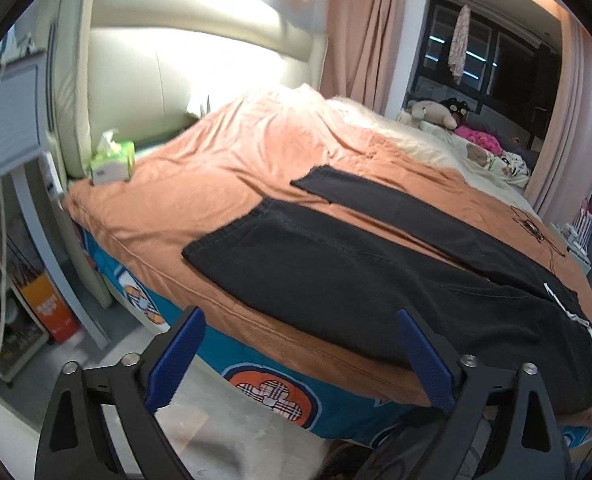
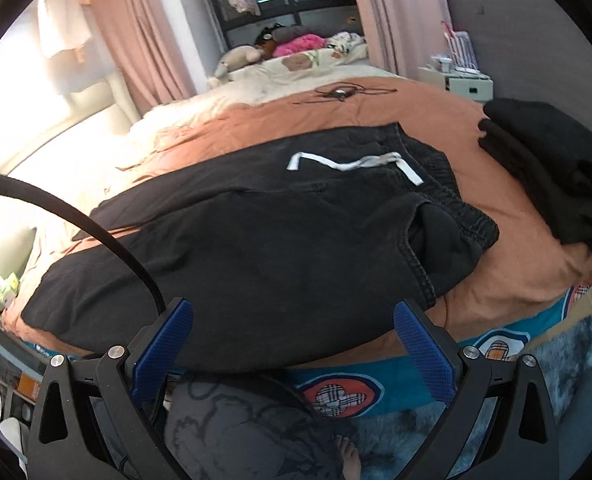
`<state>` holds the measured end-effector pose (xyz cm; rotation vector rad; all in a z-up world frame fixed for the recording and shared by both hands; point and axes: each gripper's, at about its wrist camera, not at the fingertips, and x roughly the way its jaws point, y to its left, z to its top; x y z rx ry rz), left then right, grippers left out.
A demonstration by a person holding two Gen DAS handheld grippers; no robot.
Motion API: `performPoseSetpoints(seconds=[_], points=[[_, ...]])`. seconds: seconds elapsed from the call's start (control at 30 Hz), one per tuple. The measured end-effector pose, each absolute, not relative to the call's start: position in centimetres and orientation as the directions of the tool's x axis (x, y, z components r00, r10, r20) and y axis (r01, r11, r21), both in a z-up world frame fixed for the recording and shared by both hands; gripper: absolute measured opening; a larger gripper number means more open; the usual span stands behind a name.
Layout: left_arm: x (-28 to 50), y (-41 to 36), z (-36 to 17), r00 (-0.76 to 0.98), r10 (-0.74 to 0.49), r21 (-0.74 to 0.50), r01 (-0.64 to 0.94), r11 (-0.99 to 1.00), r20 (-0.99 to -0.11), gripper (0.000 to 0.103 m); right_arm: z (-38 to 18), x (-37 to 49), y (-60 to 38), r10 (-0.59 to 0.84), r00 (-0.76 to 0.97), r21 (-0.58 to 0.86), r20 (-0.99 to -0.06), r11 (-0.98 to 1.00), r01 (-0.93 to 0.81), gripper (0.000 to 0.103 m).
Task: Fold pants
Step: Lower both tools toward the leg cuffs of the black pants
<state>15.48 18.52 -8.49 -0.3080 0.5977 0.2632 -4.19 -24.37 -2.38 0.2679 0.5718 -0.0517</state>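
Black pants (image 2: pixel 255 248) lying flat, unfolded on the bed (image 1: pixel 223 184); you are holding both tools, left tool (image 1: pixel 304 356) and right tool (image 2: pixel 293 344), spread, empty, folding not started.

Green tissue box (image 1: pixel 113 162) left on orange blanket (image 1: pixel 223 168); plush toys (image 1: pixel 436 114) upper right; black clothes pile (image 2: pixel 556 168) right; cord (image 2: pixel 342 92) top centre.

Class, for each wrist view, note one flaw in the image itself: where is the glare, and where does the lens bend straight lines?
Left wrist view: the headboard is blown out white by glare, and the bed edge bows. Right wrist view: the upper left corner washes out near the curtain, and the black pants bulge like a dome.
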Motion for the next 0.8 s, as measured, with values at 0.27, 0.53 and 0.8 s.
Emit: performPoseSetpoints(seconds=[0.27,0.53,0.8], points=[[19.5,20.3,-11.8,0.752,0.082,-0.273,-0.336,0.901,-0.654,0.081,-2.3,-2.3,-25.7,0.000,0.827,0.274,-0.562,0.944,0.186,0.097],[21.8,21.8,-14.8,0.724,-0.027,-0.405,-0.355,0.843,-0.689,0.081,-3.3,-0.1,-26.5,0.003,0.796,0.285,-0.606,0.935,0.213,0.094],[24.9,21.7,-17.0,0.686,-0.081,-0.428,-0.354,0.832,-0.723,0.081,-4.3,1.4,-27.8,0.000,0.786,0.304,-0.619,0.922,0.239,0.094]])
